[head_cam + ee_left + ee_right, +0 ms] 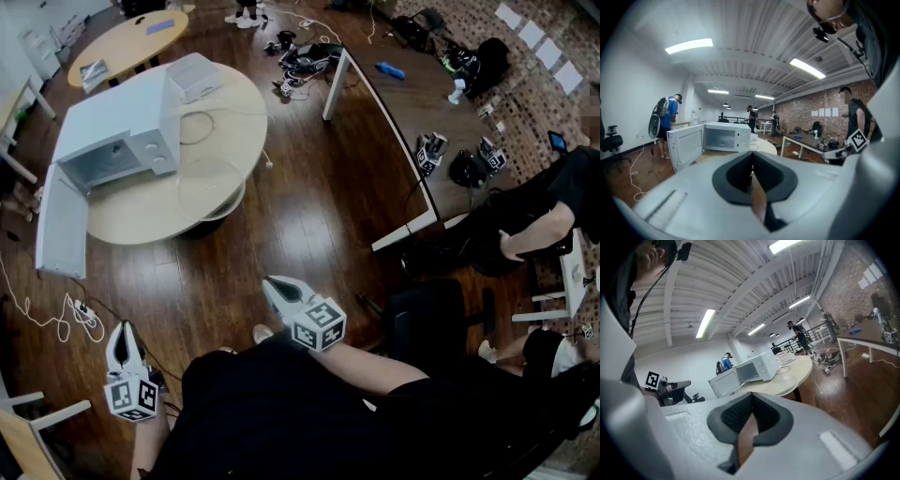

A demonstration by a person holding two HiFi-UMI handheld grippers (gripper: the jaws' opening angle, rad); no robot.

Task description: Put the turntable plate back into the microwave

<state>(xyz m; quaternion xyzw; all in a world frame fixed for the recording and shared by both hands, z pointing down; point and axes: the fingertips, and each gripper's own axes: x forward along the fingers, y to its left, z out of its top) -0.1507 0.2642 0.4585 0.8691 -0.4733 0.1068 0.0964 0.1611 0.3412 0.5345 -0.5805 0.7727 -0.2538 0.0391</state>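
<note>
A white microwave (117,136) stands on the round wooden table (141,211) with its door (62,220) swung open toward me. The clear glass turntable plate (208,185) lies flat on the table just right of the microwave. Both grippers are held low near my body, well short of the table. My left gripper (121,329) is shut with nothing in it. My right gripper (268,282) is likewise shut and empty. In the left gripper view the microwave (725,137) and its open door (686,146) lie straight ahead beyond the closed jaws. In the right gripper view the microwave (757,367) shows ahead, to the left.
A white box (194,77) sits by the microwave's far side. A long desk (403,103) with gear stands to the right, a seated person (539,220) beside it. A black chair (433,321) is near my right. Cables (61,319) lie on the floor at left.
</note>
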